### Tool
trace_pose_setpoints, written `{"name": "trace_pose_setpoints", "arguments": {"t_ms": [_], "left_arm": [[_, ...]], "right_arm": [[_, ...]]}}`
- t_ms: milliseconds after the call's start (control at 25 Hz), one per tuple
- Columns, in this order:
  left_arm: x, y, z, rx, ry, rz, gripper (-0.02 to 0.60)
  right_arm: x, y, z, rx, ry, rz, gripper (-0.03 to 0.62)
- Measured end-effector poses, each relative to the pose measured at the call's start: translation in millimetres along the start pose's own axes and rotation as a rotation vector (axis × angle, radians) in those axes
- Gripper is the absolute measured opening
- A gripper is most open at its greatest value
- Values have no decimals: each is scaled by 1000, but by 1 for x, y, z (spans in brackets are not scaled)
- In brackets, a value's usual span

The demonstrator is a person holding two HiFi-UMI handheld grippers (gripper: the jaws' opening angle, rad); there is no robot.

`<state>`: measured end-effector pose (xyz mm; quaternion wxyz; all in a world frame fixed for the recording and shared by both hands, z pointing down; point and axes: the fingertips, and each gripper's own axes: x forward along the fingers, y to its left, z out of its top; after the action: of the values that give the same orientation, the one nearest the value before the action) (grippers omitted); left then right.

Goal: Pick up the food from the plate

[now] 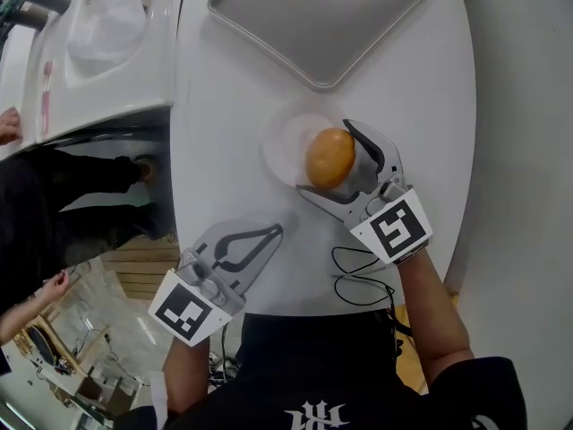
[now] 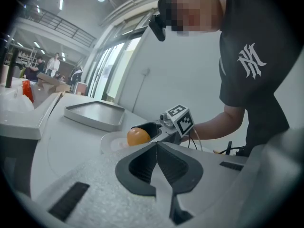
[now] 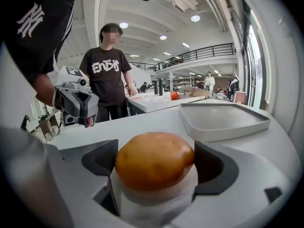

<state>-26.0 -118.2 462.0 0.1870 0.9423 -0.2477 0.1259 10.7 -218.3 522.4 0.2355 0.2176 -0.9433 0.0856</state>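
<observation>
White table, NY-logo shirt; left gripper jaws together, right gripper jaws wide around orange food.

Both units are pale grey moulded plastic with curved jaws lined in dark ribbed pads: left gripper at seven o'clock in the head view, right gripper at three o'clock. Each carries a white marker cube at its rear, printed with black square patterns, and a thin black cable loops behind the right unit, between four and five o'clock. The wearer is in a black short-sleeved T-shirt with a white interlocked-letter emblem on the chest.
</observation>
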Motion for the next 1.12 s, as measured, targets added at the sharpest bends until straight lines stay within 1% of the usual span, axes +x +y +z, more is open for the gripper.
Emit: {"name": "trace_pose_setpoints", "arguments": {"t_ms": [80, 160, 480, 640, 800, 960, 1120], "left_arm": [[1, 1, 1, -14, -9, 4, 3], [1, 1, 3, -9, -13, 1, 3], [5, 3, -2, -7, -5, 1, 3], [7, 2, -1, -32, -15, -5, 3], [9, -1, -1, -18, -16, -12, 3], [11, -5, -1, -28, -11, -18, 3], [14, -9, 0, -8, -10, -21, 3]], "right_arm": [[3, 1, -4, -8, 18, 12, 446], [3, 2, -5, -19, 28, 19, 446], [3, 3, -5, -20, 25, 25, 445], [4, 2, -5, -11, 23, 34, 445], [4, 4, -6, -9, 33, 47, 445], [3, 6, -5, -16, 36, 59, 445], [2, 4, -4, -24, 34, 57, 445]]}}
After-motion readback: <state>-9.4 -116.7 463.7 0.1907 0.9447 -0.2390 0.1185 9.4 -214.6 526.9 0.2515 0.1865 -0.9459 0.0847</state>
